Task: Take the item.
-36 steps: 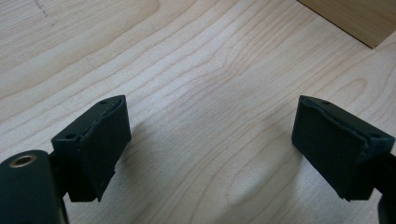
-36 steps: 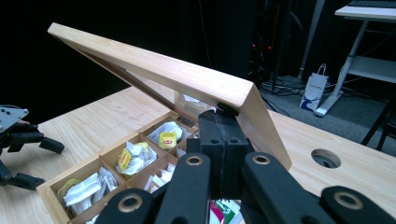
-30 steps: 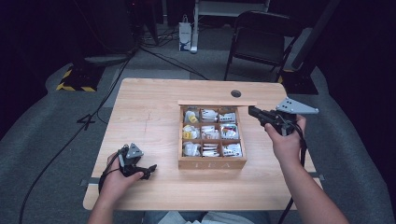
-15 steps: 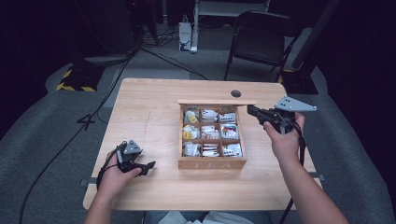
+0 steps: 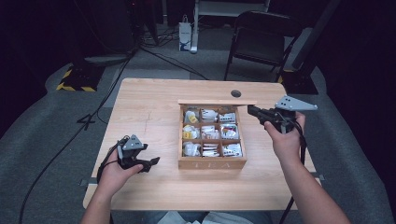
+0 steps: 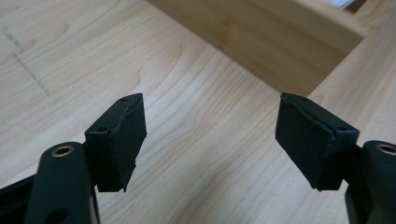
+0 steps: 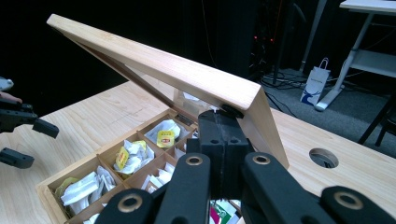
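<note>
The right hand-held gripper (image 7: pixel 223 122), clenched tight, props the tea box's lid (image 7: pixel 187 77) up; the left hand-held gripper (image 6: pixel 210 135), released and just been narrowing, hovers empty over the counter (image 5: pixel 149 107).

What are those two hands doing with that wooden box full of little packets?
A person is working at a wooden table with a gripper in each hand. The right gripper has its jaws shut and touches the corner of the box's lid, which stands raised and tilted over the tea box. Its nine compartments hold tea bags. The left gripper is above bare table to the left of the box; its jaws have just been closing a little, but stand apart with nothing between them.
</note>
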A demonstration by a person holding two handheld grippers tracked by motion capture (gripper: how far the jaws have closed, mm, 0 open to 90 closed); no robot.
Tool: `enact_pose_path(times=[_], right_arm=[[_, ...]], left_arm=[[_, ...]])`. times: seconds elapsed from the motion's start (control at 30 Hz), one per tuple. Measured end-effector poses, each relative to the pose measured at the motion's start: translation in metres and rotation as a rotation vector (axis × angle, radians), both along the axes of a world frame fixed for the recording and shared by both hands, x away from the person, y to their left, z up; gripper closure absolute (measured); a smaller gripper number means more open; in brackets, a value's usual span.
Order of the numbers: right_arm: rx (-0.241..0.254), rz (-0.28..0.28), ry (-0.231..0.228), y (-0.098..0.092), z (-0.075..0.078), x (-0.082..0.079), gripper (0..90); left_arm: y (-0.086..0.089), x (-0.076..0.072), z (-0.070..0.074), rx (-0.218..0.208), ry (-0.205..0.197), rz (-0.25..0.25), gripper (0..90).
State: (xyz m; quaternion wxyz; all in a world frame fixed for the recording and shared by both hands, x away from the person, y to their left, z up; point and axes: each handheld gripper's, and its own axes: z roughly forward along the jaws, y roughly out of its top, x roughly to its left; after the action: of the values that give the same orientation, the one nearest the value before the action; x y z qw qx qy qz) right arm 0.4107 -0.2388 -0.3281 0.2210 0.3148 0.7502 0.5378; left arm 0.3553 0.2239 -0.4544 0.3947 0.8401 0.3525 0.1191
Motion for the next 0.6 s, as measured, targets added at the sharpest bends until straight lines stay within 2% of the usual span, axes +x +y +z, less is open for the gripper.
enact_pose_path(times=[0.2,0.33,0.6], right_arm=[[-0.003,0.007,0.003,-0.001,0.0,0.0,90.0],[-0.004,0.007,0.004,-0.001,0.001,0.0,90.0],[-0.004,0.007,0.005,-0.001,0.002,0.0,90.0]], left_arm=[[-0.003,0.001,0.015,-0.027,-0.026,-0.03,25.8],[-0.005,0.002,0.025,-0.076,-0.043,-0.055,26.3],[-0.019,0.006,0.041,-0.176,-0.105,-0.133,27.4]])
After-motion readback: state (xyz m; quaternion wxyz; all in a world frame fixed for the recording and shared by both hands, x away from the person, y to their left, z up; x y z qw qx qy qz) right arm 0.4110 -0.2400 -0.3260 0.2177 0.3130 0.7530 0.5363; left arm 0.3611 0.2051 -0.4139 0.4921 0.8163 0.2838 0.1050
